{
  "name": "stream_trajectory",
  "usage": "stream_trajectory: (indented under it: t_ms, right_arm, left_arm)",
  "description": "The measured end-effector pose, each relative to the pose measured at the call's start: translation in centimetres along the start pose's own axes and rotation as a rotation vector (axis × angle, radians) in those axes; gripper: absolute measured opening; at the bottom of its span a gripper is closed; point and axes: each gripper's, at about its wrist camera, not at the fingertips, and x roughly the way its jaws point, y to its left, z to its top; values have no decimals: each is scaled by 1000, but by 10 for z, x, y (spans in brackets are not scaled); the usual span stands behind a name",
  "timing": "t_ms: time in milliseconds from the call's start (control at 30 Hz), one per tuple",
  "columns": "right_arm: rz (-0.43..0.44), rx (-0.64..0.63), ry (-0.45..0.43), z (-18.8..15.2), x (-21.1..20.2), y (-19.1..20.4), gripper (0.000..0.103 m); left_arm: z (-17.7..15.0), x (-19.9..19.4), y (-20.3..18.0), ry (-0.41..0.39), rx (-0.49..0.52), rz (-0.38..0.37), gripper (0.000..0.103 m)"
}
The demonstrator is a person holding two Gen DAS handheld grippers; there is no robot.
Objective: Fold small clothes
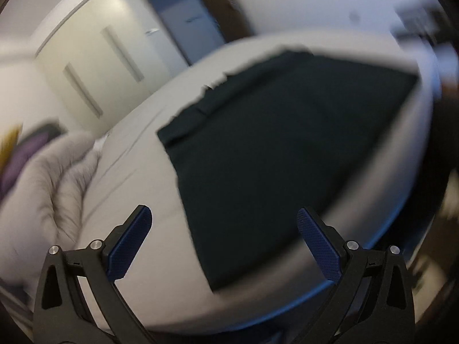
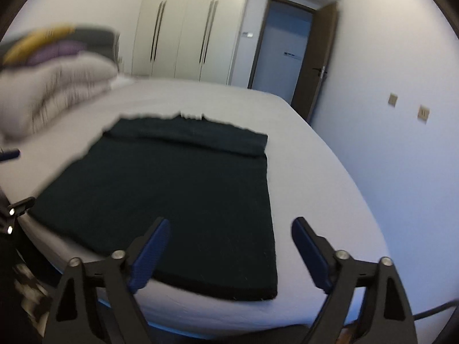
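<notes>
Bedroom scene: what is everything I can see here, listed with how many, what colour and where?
Garment: one, very dark, spread flat on the bed, top edge folded over.
Bed: one, pale grey sheet, under the garment.
Duvet: one, light grey, bunched at the bed's far left.
Cushions: purple and yellow, blurred, above the duvet.
Wardrobe: one, cream, back wall.
Door: one, brown, standing open.
Wall sockets: two, right wall.
Left gripper: black, blue pads, open, empty.
Right gripper: same, open, empty.
</notes>
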Motion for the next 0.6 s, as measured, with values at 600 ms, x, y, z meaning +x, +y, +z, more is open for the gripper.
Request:
stream_trajectory:
  t_ms: [600]
  right_arm:
    - [-17, -262, 33, -29, 22, 51, 85]
  left_arm:
    - [-49, 42, -56, -5, 423, 178, 93]
